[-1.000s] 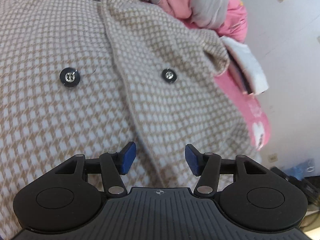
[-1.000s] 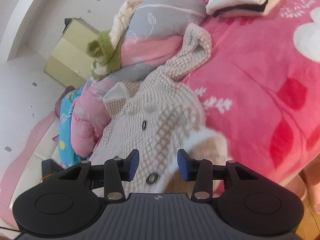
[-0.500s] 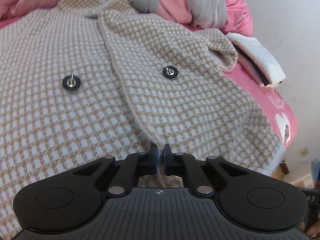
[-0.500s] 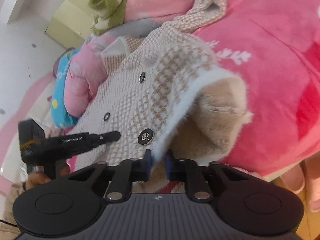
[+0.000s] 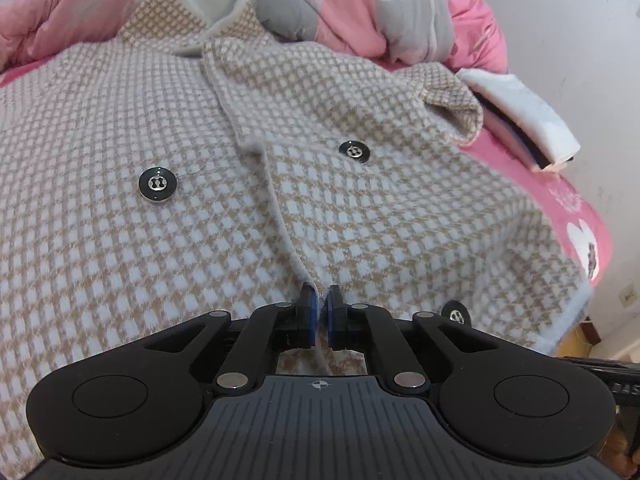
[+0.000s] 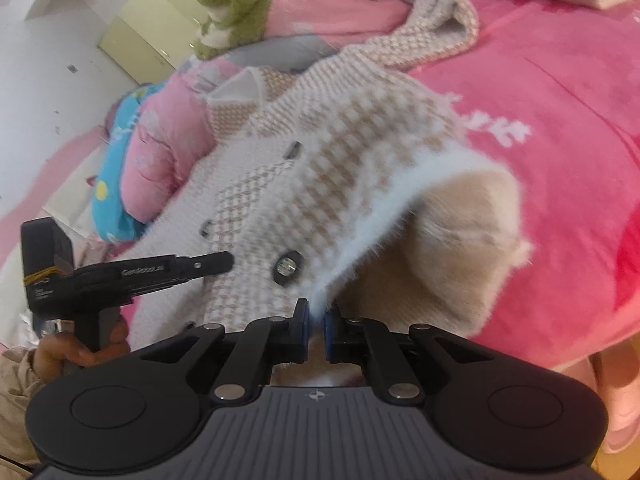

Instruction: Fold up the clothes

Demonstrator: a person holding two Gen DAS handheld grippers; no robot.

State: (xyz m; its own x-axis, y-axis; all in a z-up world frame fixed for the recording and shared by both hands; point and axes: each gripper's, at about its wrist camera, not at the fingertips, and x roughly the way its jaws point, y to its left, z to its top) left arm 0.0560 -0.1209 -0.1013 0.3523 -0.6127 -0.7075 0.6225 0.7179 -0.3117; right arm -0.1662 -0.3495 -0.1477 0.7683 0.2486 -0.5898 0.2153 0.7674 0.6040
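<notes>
Left hand-held gripper [image 5: 319,307]: closed on the front edge of the coat [image 5: 160,240], near its hem.
Right hand-held gripper [image 6: 316,320]: clamped on the coat's [image 6: 320,168] white hem edge, which is lifted so the tan lining is shown.
Change: a second ago both pairs of blue pads were spread apart above the fabric; now each pair is pinched on it.
Coat: spread, buttoned, on the pink bed [image 6: 560,128].
Farther: folded clothes [image 5: 528,116] are stacked on the bed.
</notes>
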